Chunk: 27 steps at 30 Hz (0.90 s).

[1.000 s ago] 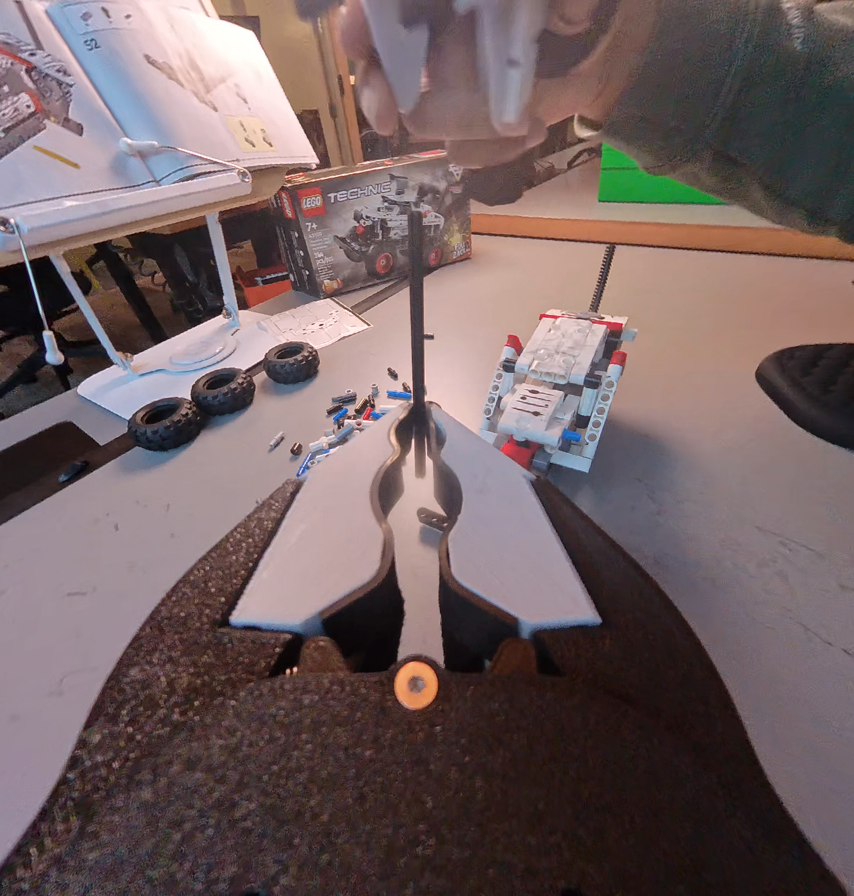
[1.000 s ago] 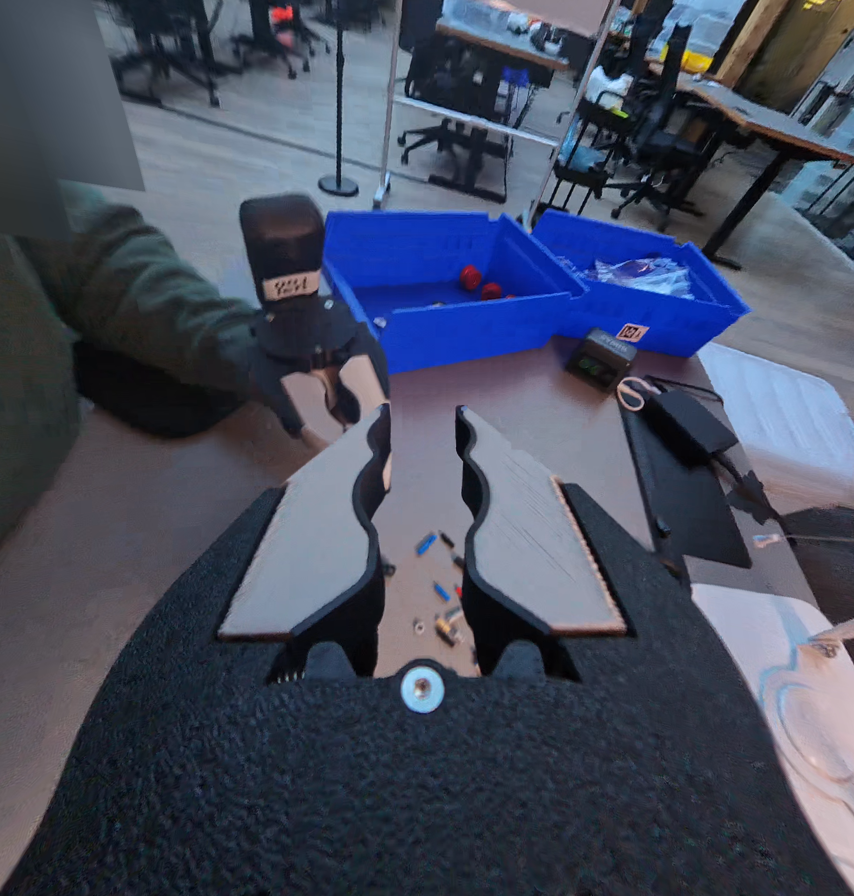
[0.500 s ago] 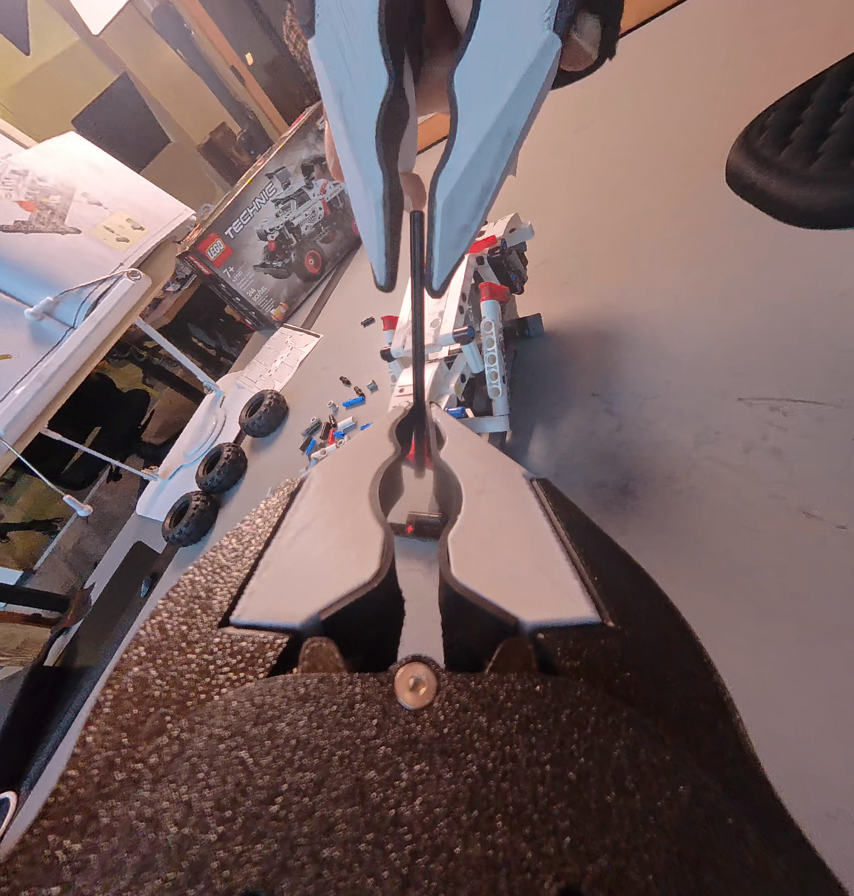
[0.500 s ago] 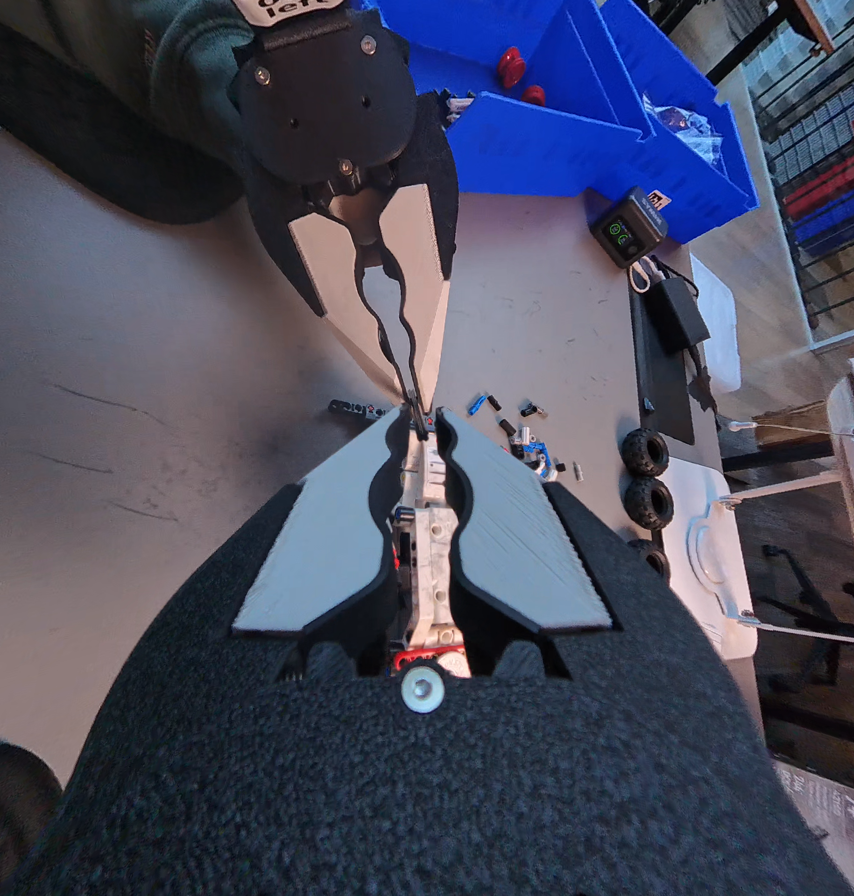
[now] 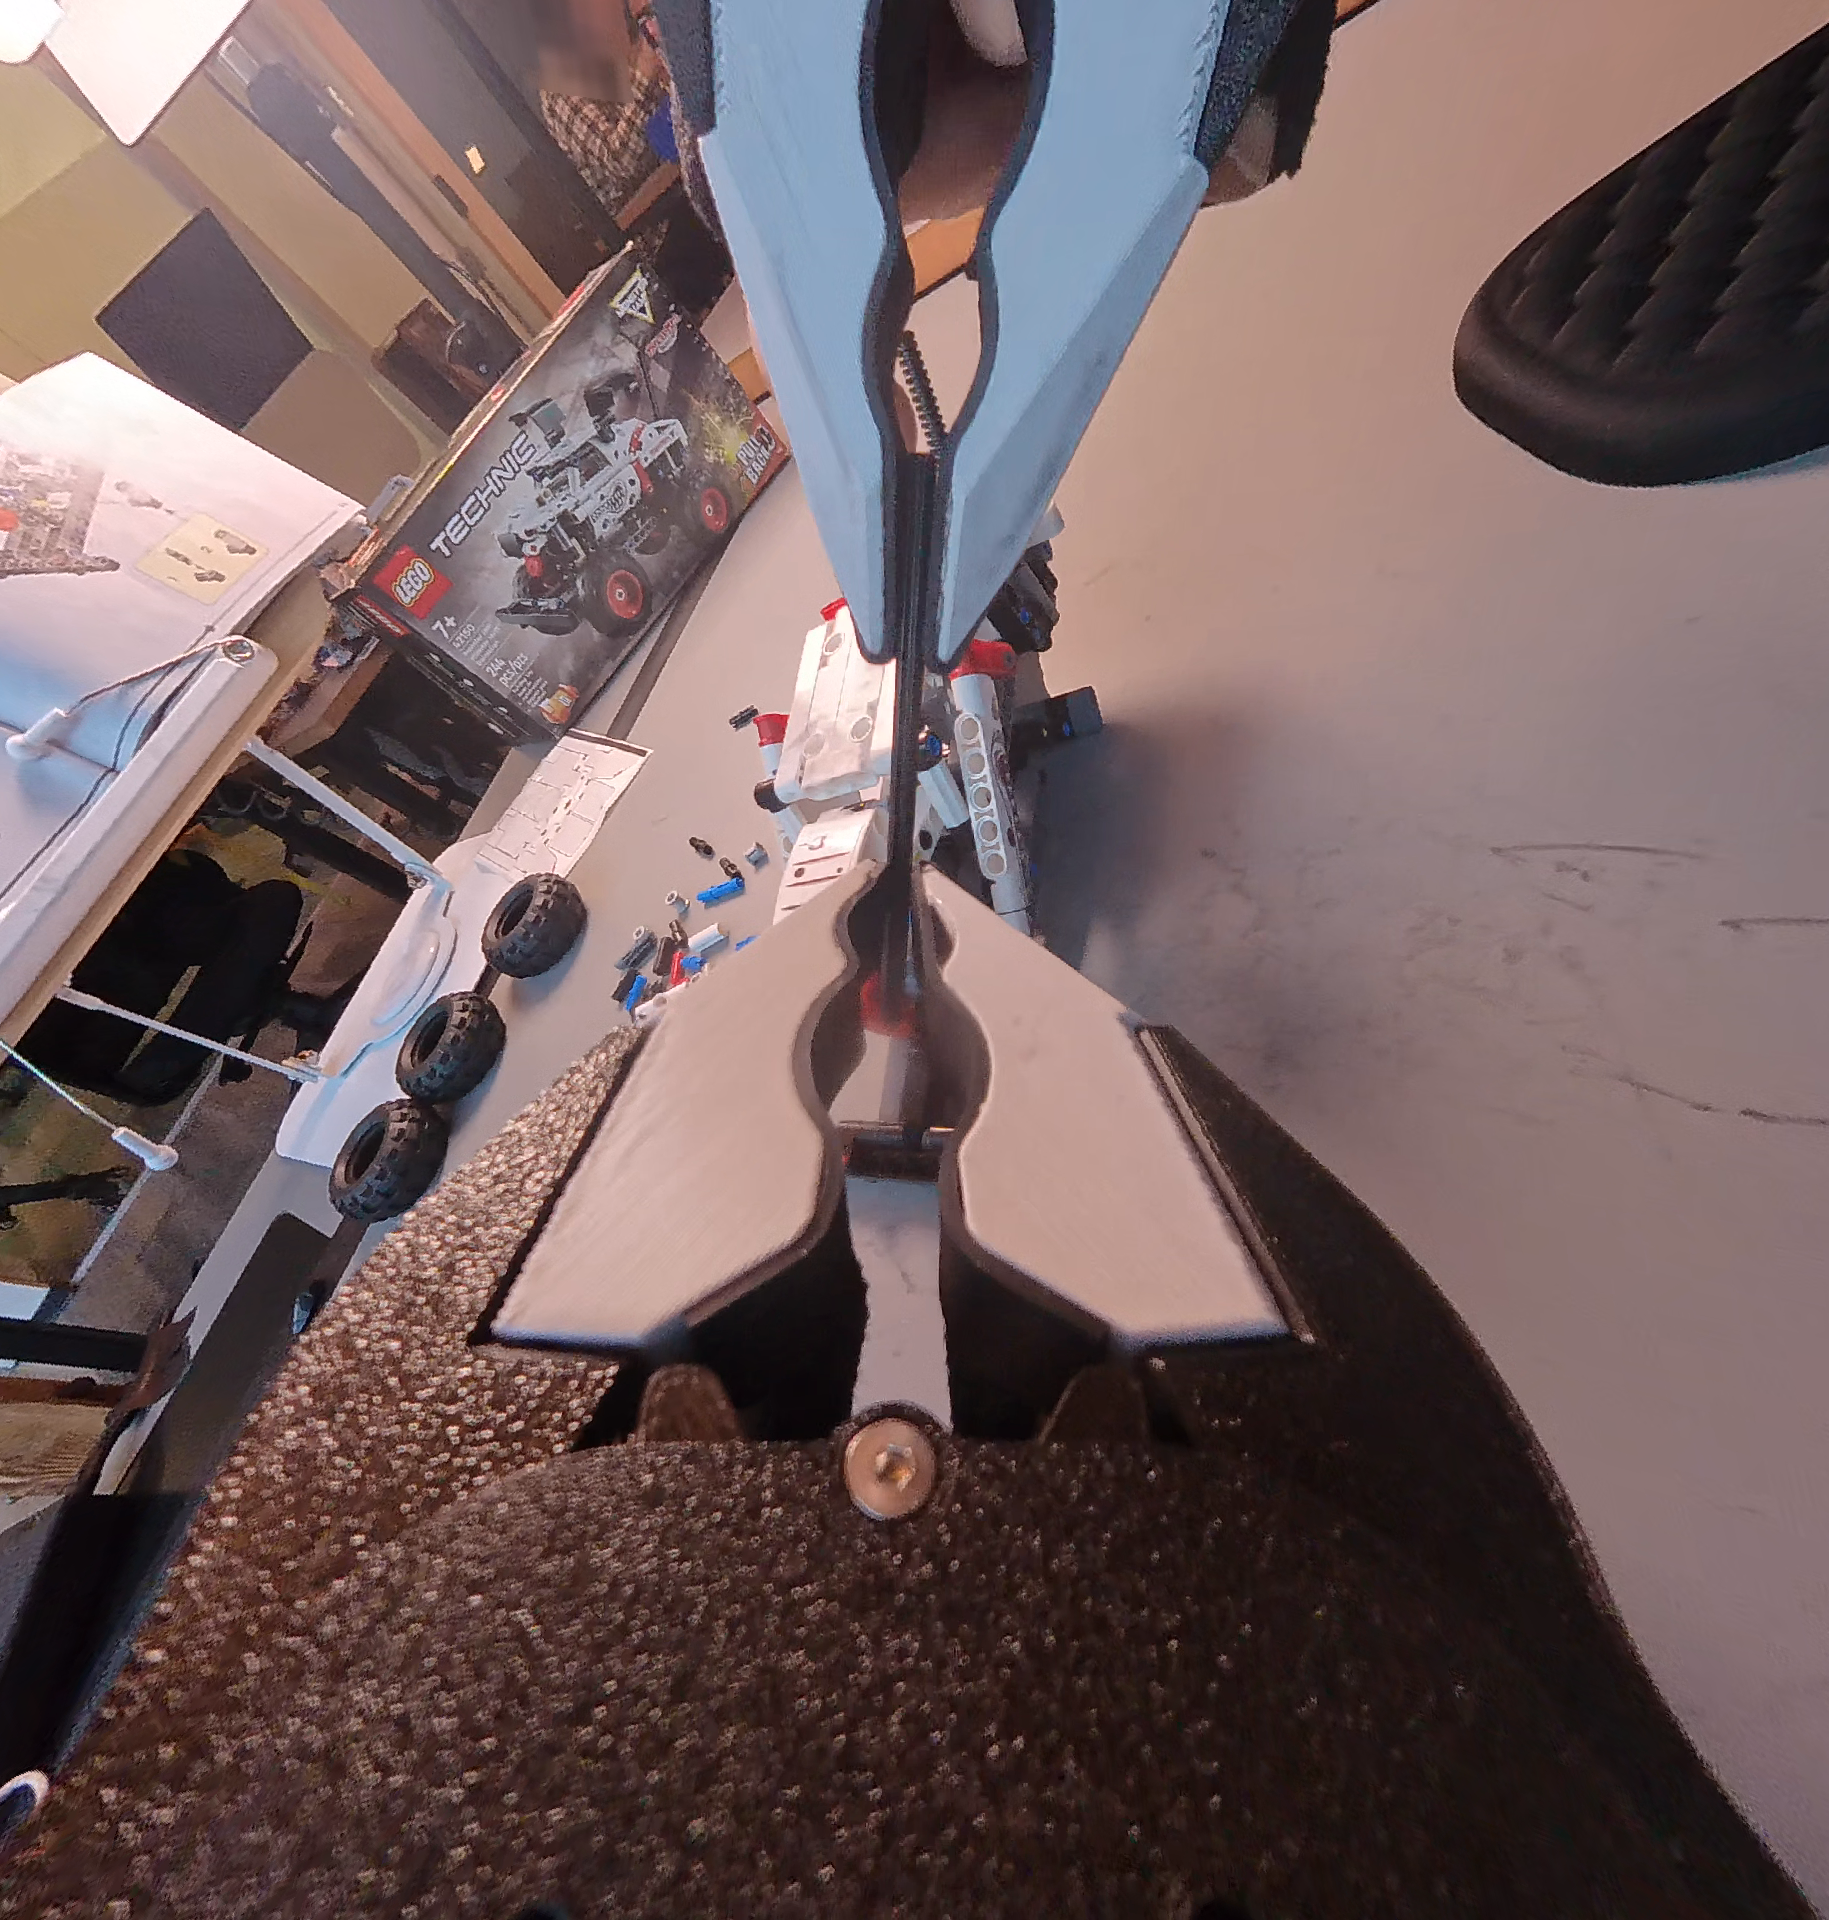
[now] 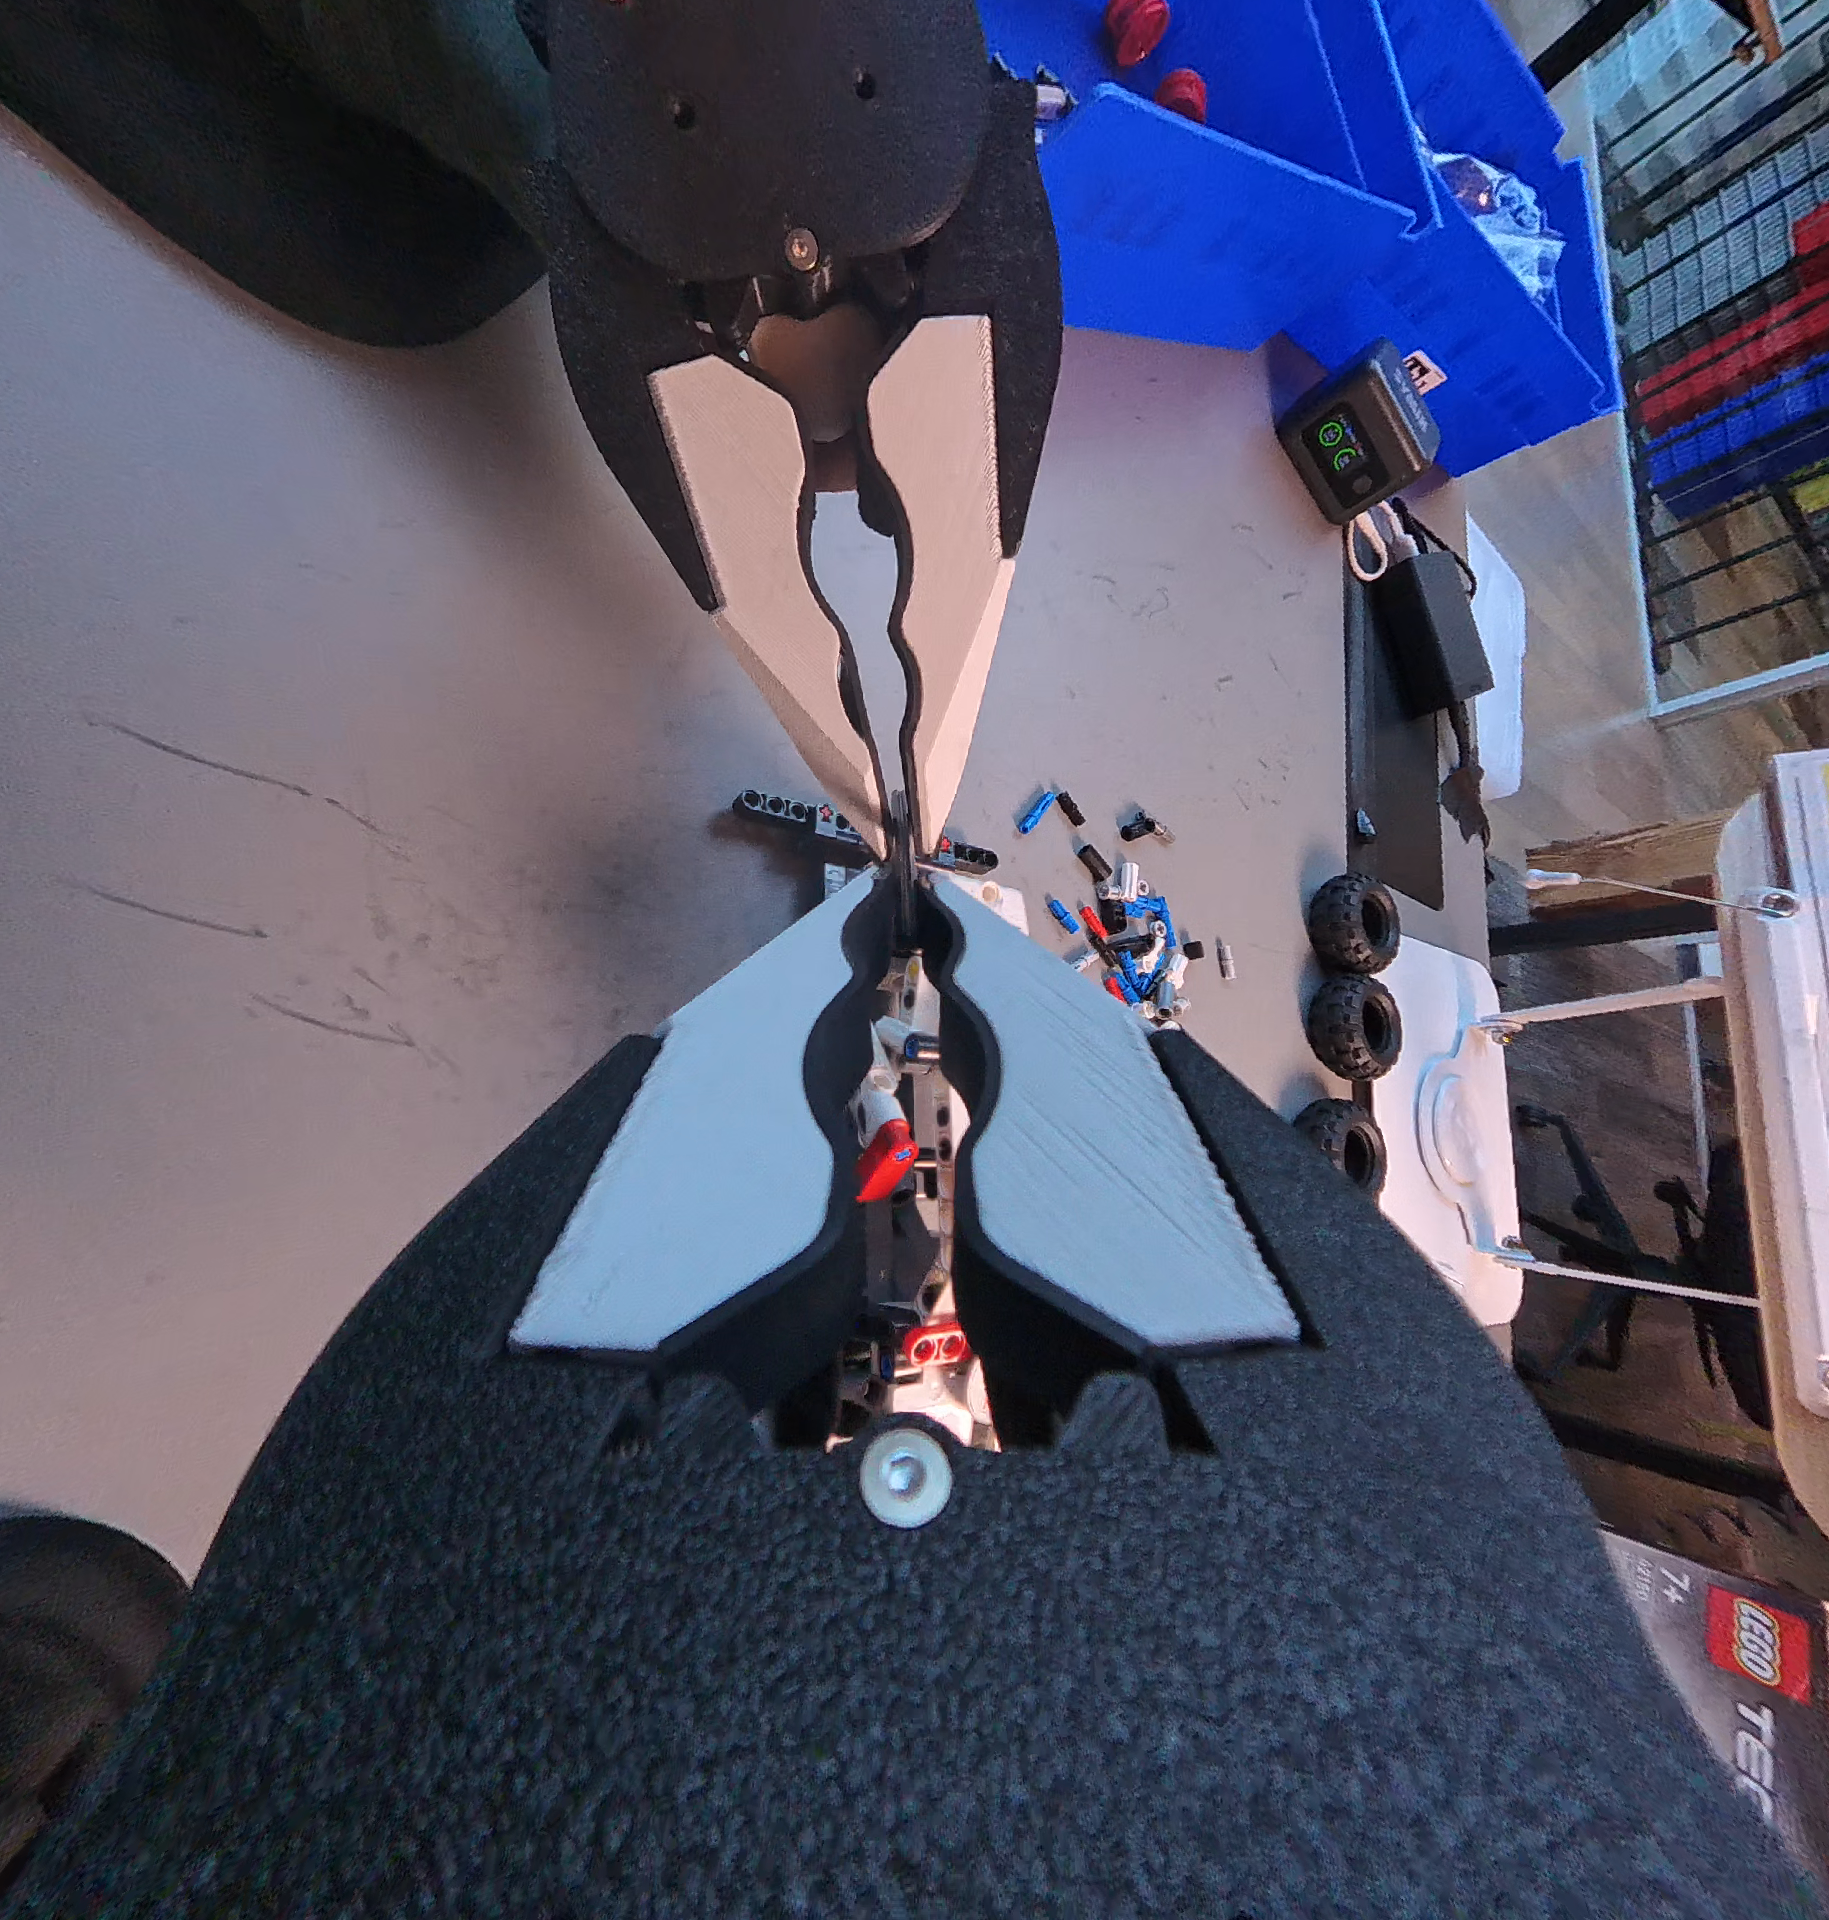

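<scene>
Your left gripper point(image 5: 897, 914) is clamped on one end of a thin black rod point(image 5: 902, 769); your right gripper point(image 5: 908, 649) comes in from opposite, tips closed on the rod's other end, so both pinch it tip to tip above the worktop point(image 5: 1409, 935). In the right wrist view the right gripper point(image 6: 902, 883) meets the left gripper point(image 6: 899, 831) the same way. Directly below sits a white, red & black toy truck frame point(image 5: 848, 748). Left of it: loose small pins, blue/black/grey point(image 5: 681, 935), then three black tyres point(image 5: 451, 1044) by a white book stand point(image 5: 390, 997), w/ a toy box point(image 5: 567, 551) behind.
</scene>
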Each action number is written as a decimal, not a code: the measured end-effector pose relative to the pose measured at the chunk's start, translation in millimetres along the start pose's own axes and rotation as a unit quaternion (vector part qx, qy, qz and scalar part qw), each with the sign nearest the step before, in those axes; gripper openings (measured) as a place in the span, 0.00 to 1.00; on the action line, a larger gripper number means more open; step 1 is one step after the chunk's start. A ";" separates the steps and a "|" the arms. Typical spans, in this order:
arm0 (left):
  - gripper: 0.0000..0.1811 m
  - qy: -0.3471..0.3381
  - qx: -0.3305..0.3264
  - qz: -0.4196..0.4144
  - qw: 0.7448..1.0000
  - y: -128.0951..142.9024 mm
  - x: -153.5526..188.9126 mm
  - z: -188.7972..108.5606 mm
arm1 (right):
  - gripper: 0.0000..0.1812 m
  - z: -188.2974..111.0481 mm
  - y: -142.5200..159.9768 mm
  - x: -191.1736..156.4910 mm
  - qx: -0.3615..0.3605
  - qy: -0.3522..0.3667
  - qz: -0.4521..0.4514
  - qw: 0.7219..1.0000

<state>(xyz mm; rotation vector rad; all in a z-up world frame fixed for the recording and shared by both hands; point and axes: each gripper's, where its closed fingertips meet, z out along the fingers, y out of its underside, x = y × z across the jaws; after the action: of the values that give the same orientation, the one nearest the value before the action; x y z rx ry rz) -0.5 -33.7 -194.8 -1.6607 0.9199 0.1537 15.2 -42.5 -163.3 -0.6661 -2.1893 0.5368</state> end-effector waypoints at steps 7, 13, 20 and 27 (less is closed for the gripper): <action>0.02 0.016 -0.009 0.009 1.000 1.4 8.5 1.6 | 0.02 7.3 -1.1 -9.2 -0.005 0.015 -0.043 0.999; 0.04 0.002 0.013 -0.001 1.000 -1.9 2.5 -1.4 | 0.01 6.3 -5.4 -7.4 0.016 0.077 -0.027 0.997; 0.16 0.000 -0.009 -0.050 0.999 23.9 -23.4 -10.6 | 0.01 -28.0 27.8 -1.3 0.110 0.158 0.218 0.957; 0.24 0.008 -0.061 0.120 0.991 35.1 -22.6 20.3 | 0.01 -47.5 38.9 -12.9 0.155 0.201 0.275 0.927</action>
<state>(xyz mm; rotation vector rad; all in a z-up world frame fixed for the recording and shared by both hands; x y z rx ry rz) -30.9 -5.7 -215.9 -1.6614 1.1399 0.3673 70.4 -12.7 -163.1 -1.1104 -1.4793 0.9193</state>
